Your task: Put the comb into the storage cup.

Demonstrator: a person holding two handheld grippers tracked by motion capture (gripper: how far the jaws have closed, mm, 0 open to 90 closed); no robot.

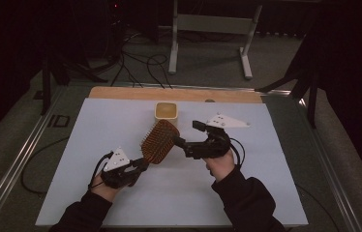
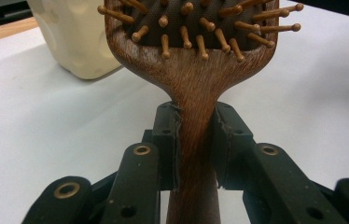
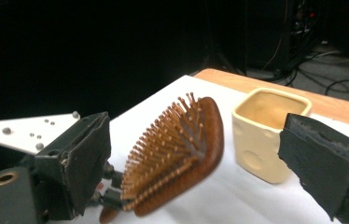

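Left gripper view: we see our left gripper [image 2: 196, 140] pinching the brush [image 2: 193, 70] by its handle, head raised above the table [image 1: 97, 145] near the cup [image 1: 166, 110]. Our right gripper [image 1: 187, 134] stands spread beside it.

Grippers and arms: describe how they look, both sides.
Both the left gripper and the right gripper are black, jointed linkages with brass-coloured pivot rings and dark padded jaws. Each carries a pale grey three-cornered plate studded with small dots on top, and a black cable trails from each. The person wears dark long sleeves.
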